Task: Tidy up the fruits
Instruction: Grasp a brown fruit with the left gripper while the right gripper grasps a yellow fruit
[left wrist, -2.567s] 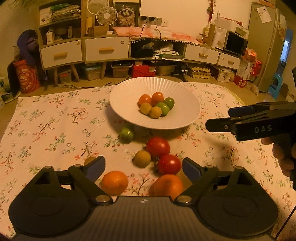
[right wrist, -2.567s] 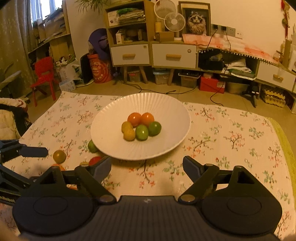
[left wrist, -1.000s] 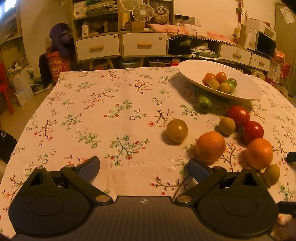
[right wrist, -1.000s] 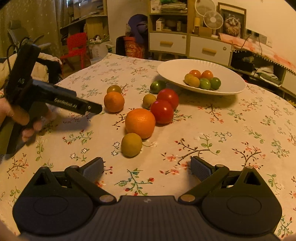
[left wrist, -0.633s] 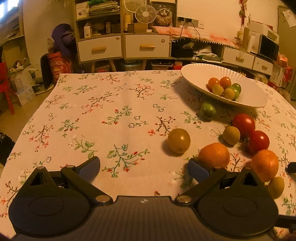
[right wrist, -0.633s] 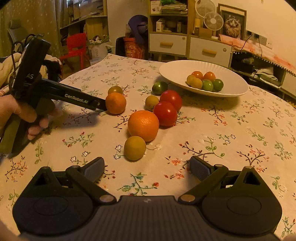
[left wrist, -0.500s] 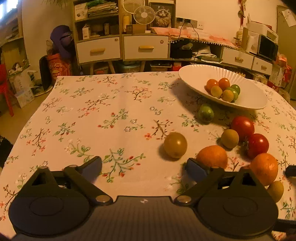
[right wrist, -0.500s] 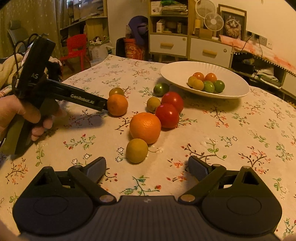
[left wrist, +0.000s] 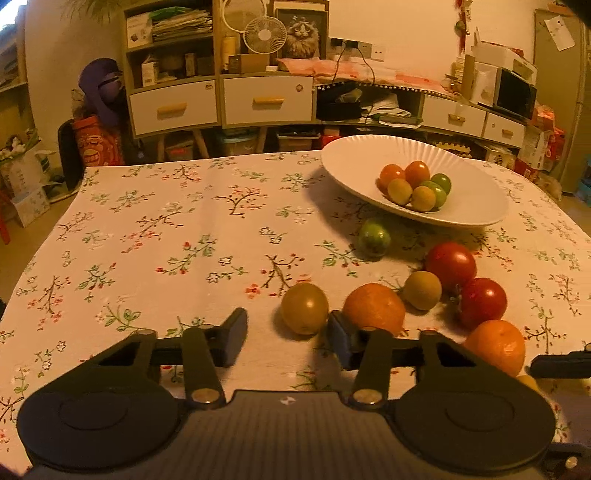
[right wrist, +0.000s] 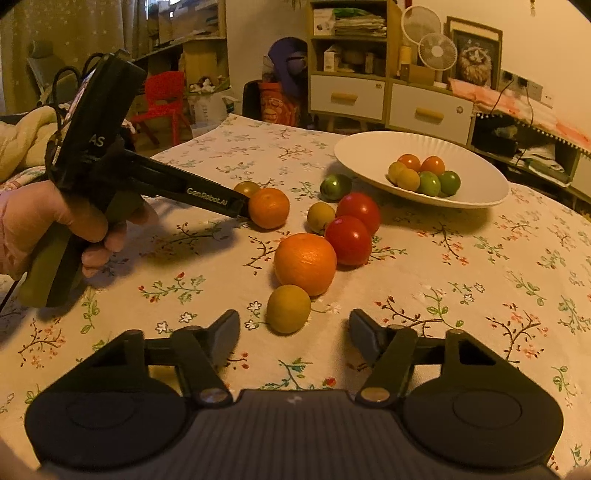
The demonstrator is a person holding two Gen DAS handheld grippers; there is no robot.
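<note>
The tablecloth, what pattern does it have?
The tablecloth is pale with small flowers and branches, clearest in the left wrist view.

Cluttered Room Behind a Flowered Tablecloth

A floral tablecloth [left wrist: 155, 236] covers the table, pale with small sprigs and blossoms. Beyond its far edge stands a shelf unit with two white drawers [left wrist: 221, 101], papers stacked on top of its upper shelf. Two small fans [left wrist: 265, 35] sit on the unit beside a framed cat picture [left wrist: 303, 33]. To the far left an orange bag [left wrist: 96, 142] stands on the floor under a purple bundle. A red chair [right wrist: 162, 98] stands at the far left. At the far right sits a microwave [left wrist: 515, 96].
</note>
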